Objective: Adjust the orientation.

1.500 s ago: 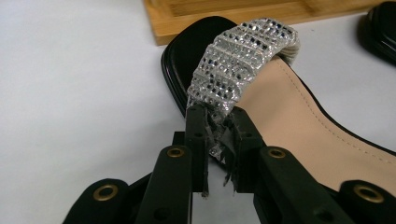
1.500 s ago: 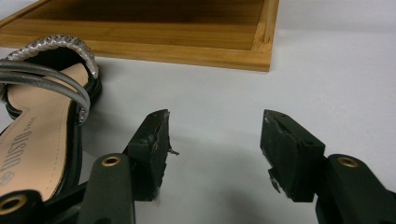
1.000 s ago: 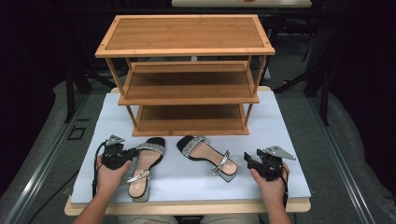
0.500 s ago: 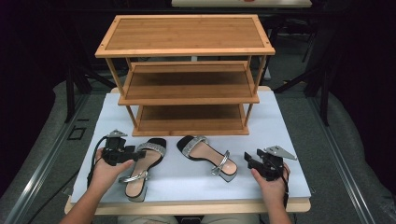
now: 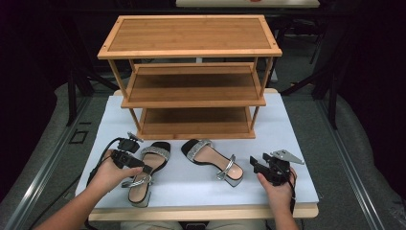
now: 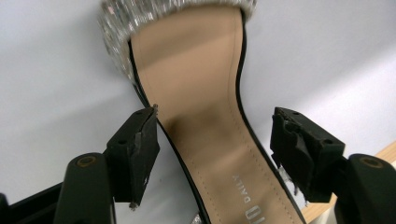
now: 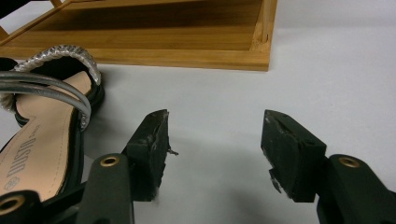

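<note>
Left claw (image 5: 146, 167) just opened wide over sandal (image 5: 146, 175), toe toward shelf (image 5: 191, 72), heel toward person.

Light: even, from overhead, brightest on the white table (image 5: 297, 143) and the top of the wooden rack (image 5: 189, 36).
Surroundings: the room behind and beside the table falls off into near black.
Shadows: soft and short, under the rack's shelves and beside the sandals.
Glare: none; only small glints on the sandal (image 6: 205, 116) strap.
Sharpness: high view slightly soft; close views blur toward the top.
</note>
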`<state>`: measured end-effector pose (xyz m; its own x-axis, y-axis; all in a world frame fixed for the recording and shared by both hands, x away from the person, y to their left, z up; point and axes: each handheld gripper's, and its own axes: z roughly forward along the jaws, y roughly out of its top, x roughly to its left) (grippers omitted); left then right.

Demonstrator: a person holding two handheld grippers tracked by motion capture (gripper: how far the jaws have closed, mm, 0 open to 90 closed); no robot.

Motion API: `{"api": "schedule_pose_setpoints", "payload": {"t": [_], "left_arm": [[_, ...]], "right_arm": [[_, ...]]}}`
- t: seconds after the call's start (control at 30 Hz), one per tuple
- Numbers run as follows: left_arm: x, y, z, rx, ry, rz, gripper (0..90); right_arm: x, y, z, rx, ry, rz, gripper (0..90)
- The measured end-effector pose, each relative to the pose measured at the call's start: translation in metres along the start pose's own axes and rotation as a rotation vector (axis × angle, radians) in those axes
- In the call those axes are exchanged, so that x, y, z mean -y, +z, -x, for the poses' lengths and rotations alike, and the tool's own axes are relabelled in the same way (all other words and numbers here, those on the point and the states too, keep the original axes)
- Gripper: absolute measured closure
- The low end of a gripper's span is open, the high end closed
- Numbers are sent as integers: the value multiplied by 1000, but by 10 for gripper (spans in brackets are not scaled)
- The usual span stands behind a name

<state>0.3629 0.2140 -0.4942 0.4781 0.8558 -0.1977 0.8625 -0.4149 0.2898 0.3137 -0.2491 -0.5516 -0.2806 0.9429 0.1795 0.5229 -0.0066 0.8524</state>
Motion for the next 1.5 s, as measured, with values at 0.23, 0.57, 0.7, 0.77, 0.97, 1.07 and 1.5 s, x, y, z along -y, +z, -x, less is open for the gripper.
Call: {"api": "schedule_pose_setpoints", "payload": {"t": [0.23, 0.57, 0.7, 0.77, 0.97, 1.07, 1.5], "left_arm": [[2, 16, -2, 16, -42, -71, 279], [-4, 15, -3, 4, 1, -124, 290], [-8, 13, -2, -41, 57, -172, 337], [-9, 13, -3, -46, 83, -186, 342], [-15, 8, -2, -115, 266, -251, 395], [-15, 7, -4, -127, 300, -261, 409], [-4, 9, -16, -47, 195, -266, 396]], "right_arm": [[0, 0, 2, -3, 12, 2, 410], [1, 1, 1, -7, 16, 7, 409], [1, 0, 2, -5, 20, -4, 409], [1, 0, 3, -6, 23, -4, 409], [1, 1, 3, -13, 23, -1, 409], [1, 1, 3, -12, 23, -2, 408], [1, 2, 2, -16, 23, -7, 406]]}}
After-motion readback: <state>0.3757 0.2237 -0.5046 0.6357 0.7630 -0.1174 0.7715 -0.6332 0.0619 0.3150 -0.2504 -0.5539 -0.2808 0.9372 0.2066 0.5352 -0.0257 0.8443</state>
